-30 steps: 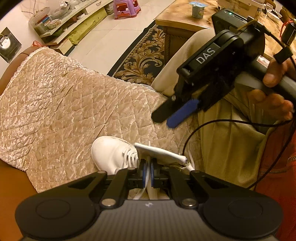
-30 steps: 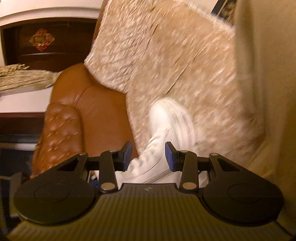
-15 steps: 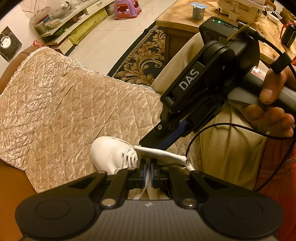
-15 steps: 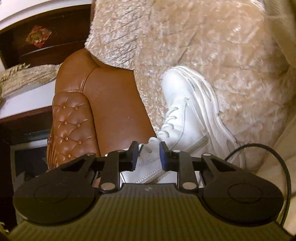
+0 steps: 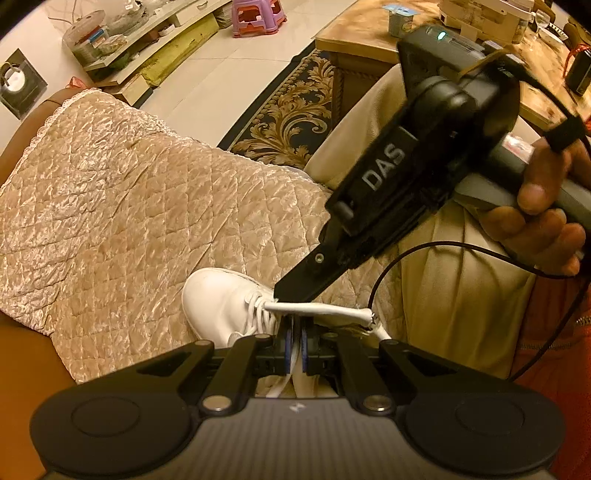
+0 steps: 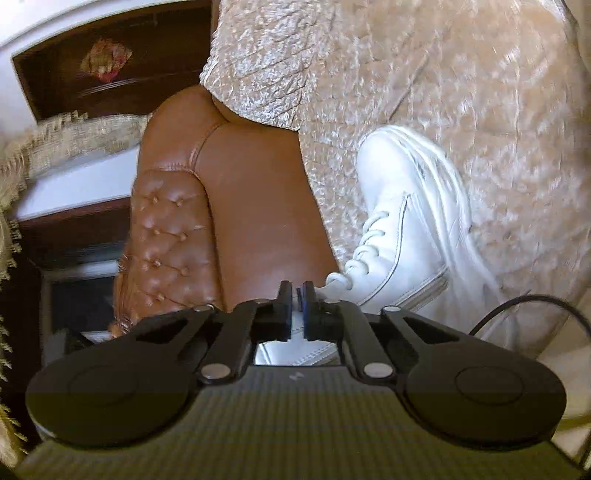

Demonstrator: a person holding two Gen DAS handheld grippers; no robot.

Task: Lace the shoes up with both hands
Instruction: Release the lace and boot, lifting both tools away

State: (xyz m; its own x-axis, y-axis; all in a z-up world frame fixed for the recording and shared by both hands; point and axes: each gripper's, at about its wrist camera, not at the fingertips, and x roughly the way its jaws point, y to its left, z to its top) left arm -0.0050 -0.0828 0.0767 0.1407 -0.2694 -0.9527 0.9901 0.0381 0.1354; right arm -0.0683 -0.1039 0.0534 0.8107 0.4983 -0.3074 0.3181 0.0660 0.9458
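A brown leather sofa (image 6: pixel 258 206) (tufted armrest) carries a beige quilted cover (image 5: pixel 129 206), on which a white shoe (image 5: pixel 218 299) lies.

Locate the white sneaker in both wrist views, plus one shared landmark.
Left wrist: white sneaker lower centre, just above the left gripper, toe pointing up-left, right gripper tip at its laces.
Right wrist: sneaker right of centre, toe up, its laces running down to the right gripper.
Shared landmark: the quilted beige sofa cover under the sneaker.

quilted cover (image 5: pixel 129 206) | purple stool (image 5: pixel 255 16) | patterned rug (image 5: pixel 291 122) | leather armrest (image 6: pixel 173 236)
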